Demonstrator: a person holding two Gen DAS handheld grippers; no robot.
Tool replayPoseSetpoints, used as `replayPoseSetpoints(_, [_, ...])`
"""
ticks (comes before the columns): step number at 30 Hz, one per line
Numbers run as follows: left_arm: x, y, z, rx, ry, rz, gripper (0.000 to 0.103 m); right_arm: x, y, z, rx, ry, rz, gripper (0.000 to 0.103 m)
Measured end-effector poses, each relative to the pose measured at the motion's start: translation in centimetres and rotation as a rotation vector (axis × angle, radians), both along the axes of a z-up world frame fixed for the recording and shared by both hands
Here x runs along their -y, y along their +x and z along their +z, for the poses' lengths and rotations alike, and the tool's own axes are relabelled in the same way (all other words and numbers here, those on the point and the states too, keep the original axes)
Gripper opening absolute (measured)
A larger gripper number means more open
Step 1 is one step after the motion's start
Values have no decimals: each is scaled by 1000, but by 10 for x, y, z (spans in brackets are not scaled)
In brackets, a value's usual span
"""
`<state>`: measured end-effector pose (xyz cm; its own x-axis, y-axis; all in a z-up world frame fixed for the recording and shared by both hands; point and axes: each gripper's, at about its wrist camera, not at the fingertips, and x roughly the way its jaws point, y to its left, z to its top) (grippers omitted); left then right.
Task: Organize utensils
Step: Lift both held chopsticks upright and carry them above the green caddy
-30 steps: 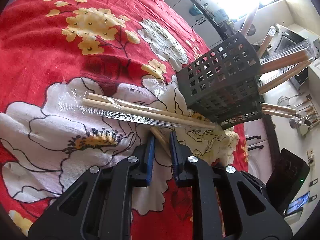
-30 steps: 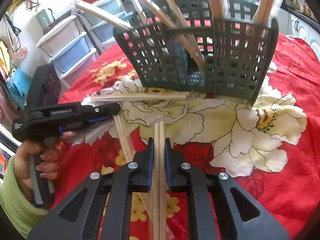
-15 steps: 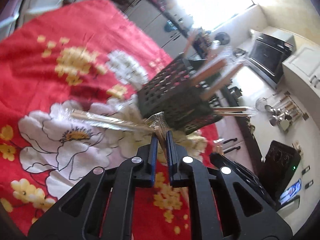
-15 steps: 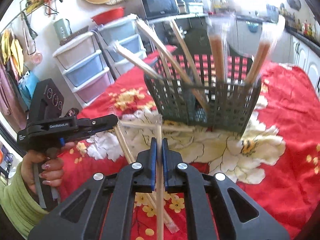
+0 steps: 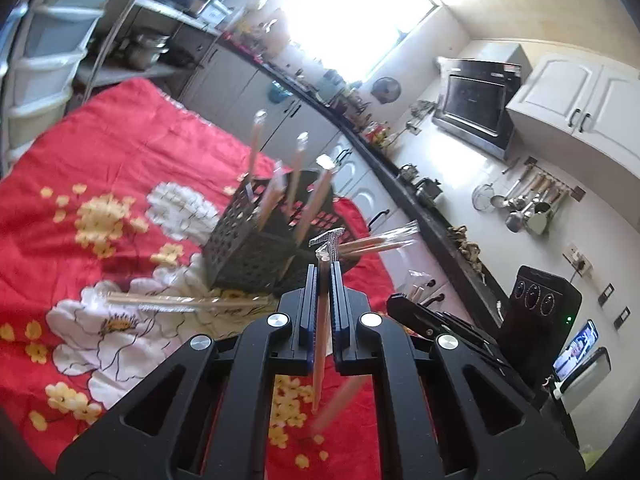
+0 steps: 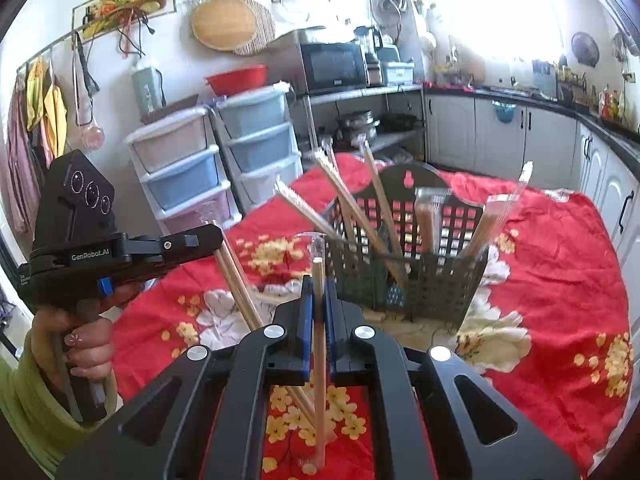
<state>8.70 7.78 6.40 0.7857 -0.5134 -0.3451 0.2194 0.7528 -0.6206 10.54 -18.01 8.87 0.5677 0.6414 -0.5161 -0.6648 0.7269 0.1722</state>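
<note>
A red floral tablecloth [image 6: 560, 264] covers the table, and a dark perforated utensil basket [image 6: 436, 284] stands on it toward the far side, well in from the edges, holding several wrapped chopstick pairs [image 6: 356, 208] that lean out at different angles. One more wrapped pair [image 5: 180, 303] lies flat on the cloth just in front of the basket, over a white flower. The left gripper [image 5: 324, 270] is lifted above the cloth, its blue-padded jaws squeezed together on a pair of chopsticks in clear wrap [image 5: 322, 344] that runs along the jaws and pokes out past the tips; the jaws have just been closing on it. The right gripper [image 6: 316, 284] is likewise clear of the cloth, its jaws pressed narrow on a single wooden chopstick pair [image 6: 319, 360], which stands nearly upright between the pads, the basket just beyond. In the right wrist view a hand [image 6: 86, 344] in a green sleeve holds the left gripper's handle, its chopsticks slanting down toward the near edge.
</note>
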Motion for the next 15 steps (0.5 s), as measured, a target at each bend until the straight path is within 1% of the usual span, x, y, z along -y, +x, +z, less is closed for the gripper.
replayPoseSetpoints(15, [7, 3, 57, 149, 52, 5, 3, 16, -3, 49, 139, 99, -48, 6])
